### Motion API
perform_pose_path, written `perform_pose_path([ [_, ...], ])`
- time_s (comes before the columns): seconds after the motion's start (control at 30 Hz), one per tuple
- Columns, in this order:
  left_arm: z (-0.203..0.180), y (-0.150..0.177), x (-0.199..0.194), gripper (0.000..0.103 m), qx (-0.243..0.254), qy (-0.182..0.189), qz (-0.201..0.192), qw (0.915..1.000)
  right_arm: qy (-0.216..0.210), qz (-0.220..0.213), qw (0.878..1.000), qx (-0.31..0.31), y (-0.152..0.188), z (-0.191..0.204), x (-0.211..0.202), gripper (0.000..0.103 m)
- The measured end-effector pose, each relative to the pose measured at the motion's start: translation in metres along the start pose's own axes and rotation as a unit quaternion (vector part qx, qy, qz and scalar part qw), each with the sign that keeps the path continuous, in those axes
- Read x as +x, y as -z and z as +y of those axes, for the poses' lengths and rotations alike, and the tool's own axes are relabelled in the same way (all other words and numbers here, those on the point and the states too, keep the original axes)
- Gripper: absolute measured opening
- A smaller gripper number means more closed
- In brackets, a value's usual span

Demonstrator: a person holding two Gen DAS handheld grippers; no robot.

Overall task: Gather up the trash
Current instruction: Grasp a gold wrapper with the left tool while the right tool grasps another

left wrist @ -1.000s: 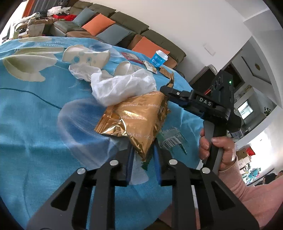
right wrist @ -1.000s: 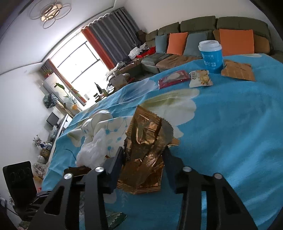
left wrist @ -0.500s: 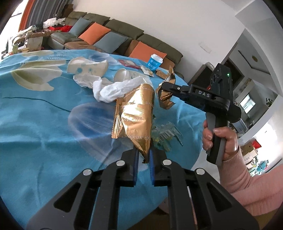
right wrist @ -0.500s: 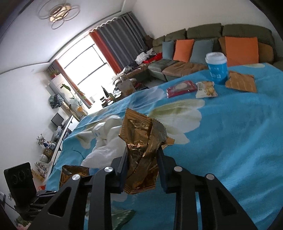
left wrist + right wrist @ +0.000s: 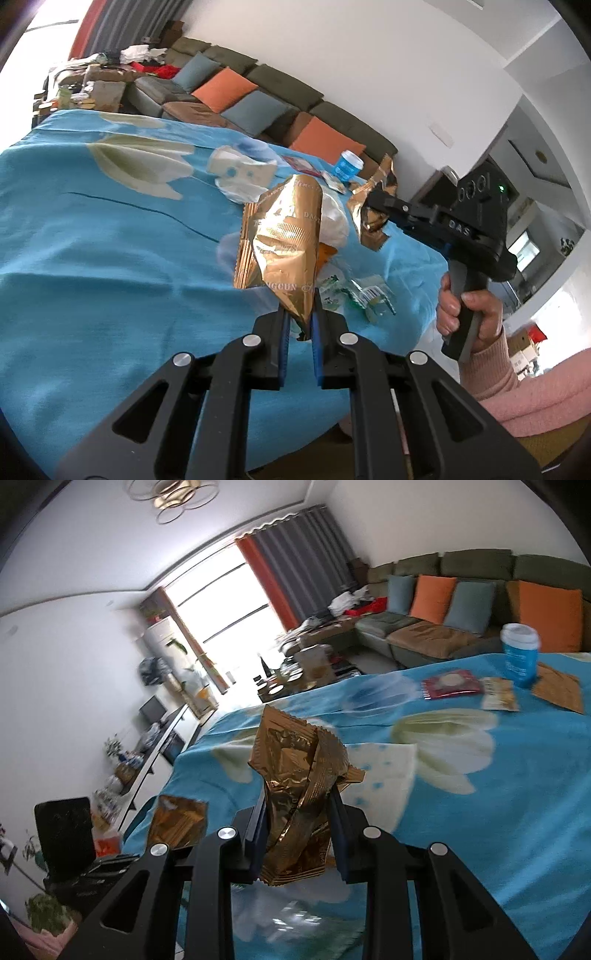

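- My left gripper [image 5: 298, 325] is clenched on the bottom corner of a gold foil bag [image 5: 282, 243]; the bag stands up, above the blue floral tablecloth [image 5: 110, 258], and hides part of the white plastic bag [image 5: 334, 221] behind it.
- My right gripper [image 5: 297, 823] grasps a crumpled gold wrapper [image 5: 299, 775], shiny and folded; its lower edge hangs between the fingers. These jaws have just been closing on it.
- Far on the cloth: a blue paper cup [image 5: 520, 653], a red packet [image 5: 451, 684], blurred.
- A green wrapper [image 5: 354, 295] lies flat; its print is unreadable.
- My right hand [image 5: 467, 314] is half hidden by the handle.
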State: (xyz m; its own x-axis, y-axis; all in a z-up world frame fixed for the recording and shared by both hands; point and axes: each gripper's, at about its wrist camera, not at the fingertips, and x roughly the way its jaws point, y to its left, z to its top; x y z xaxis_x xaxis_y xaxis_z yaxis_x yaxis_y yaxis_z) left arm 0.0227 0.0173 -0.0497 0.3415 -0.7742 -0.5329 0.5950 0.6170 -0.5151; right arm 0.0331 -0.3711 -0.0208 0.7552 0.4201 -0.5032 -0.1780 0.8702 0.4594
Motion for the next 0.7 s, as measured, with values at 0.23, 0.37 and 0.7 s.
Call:
perform_pose_path([
  [0.23, 0.012, 0.002, -0.014, 0.011, -0.015, -0.019, -0.017, 0.9996, -0.068, 0.027, 0.997, -0.027, 0.007, 0.041, 0.018, 0.028],
  [0.37, 0.018, 0.004, -0.015, 0.011, -0.021, -0.027, -0.018, 0.9992, -0.106, 0.058, 0.991, -0.05, 0.017, 0.073, 0.038, 0.028],
  [0.7, 0.027, 0.008, -0.039, 0.011, -0.038, -0.057, -0.042, 0.9968, -0.099, 0.099, 0.988, -0.07, 0.028, 0.094, 0.066, 0.027],
])
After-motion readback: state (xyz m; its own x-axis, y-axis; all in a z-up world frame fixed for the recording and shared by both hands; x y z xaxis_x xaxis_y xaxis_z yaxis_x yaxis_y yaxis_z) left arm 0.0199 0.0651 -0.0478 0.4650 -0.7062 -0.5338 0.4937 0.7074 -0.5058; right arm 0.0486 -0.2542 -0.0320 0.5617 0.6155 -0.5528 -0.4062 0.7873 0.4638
